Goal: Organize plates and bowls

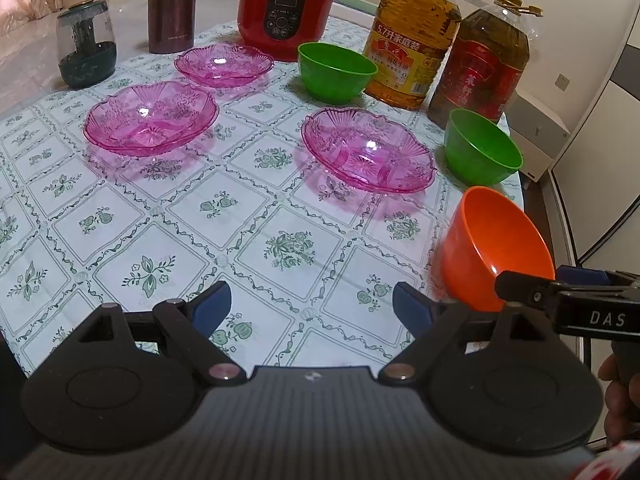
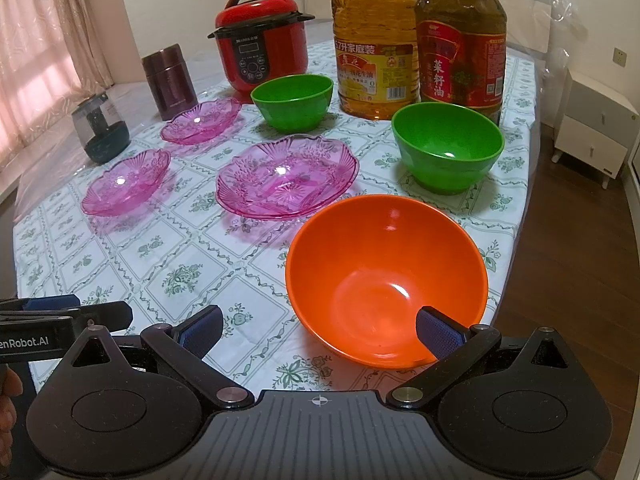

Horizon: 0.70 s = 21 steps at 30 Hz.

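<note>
The right gripper (image 2: 320, 332) is spread wide with one finger (image 2: 438, 332) inside the orange bowl (image 2: 386, 276) and the other outside its rim, while the left gripper (image 1: 312, 308), also spread and empty, hangs over the tablecloth (image 1: 248, 216) beside that bowl.

Left gripper (image 1: 312, 308): we hold it low and level, facing forward, jaws spread wide with nothing between the blue pads (image 1: 212, 308).
Right gripper (image 2: 318, 334): we hold it just beside the left one, jaws also spread wide. Its right pad (image 2: 438, 332) sits inside a bowl's rim; its left pad is outside, apart from the bowl.
Left hand (image 2: 8, 404): only a sliver shows at the edge of the right wrist view.
Right hand (image 1: 618, 396): fingers wrap the handle below the gripper body.
</note>
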Each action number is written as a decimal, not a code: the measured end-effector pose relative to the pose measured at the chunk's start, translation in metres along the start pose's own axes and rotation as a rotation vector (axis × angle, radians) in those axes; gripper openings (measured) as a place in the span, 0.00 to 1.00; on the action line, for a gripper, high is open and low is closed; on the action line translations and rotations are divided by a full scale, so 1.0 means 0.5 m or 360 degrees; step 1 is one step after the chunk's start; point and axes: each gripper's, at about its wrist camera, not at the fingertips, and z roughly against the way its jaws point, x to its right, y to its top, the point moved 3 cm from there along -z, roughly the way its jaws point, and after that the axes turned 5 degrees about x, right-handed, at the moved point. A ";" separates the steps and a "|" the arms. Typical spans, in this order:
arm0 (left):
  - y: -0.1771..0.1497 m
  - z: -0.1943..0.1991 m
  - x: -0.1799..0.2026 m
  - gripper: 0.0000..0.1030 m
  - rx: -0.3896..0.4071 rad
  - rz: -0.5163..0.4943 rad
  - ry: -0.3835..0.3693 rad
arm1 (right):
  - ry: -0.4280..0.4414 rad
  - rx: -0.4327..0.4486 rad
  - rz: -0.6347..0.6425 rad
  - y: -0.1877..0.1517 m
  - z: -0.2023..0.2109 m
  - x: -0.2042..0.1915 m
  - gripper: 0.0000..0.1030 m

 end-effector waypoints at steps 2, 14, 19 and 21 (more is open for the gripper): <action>0.000 0.000 0.000 0.84 0.0000 0.0001 0.0000 | 0.0000 -0.0002 0.0000 0.000 0.000 0.000 0.99; -0.003 -0.004 0.004 0.84 -0.0003 0.0001 -0.0006 | 0.0000 -0.0003 0.0004 0.002 0.000 -0.002 0.99; -0.002 -0.004 0.004 0.84 -0.0004 0.0005 -0.0009 | 0.0006 -0.0003 0.0009 0.002 -0.001 -0.005 0.99; -0.002 -0.004 0.004 0.84 -0.0005 0.0006 -0.0011 | 0.0005 -0.0002 0.0009 0.002 -0.001 -0.006 0.99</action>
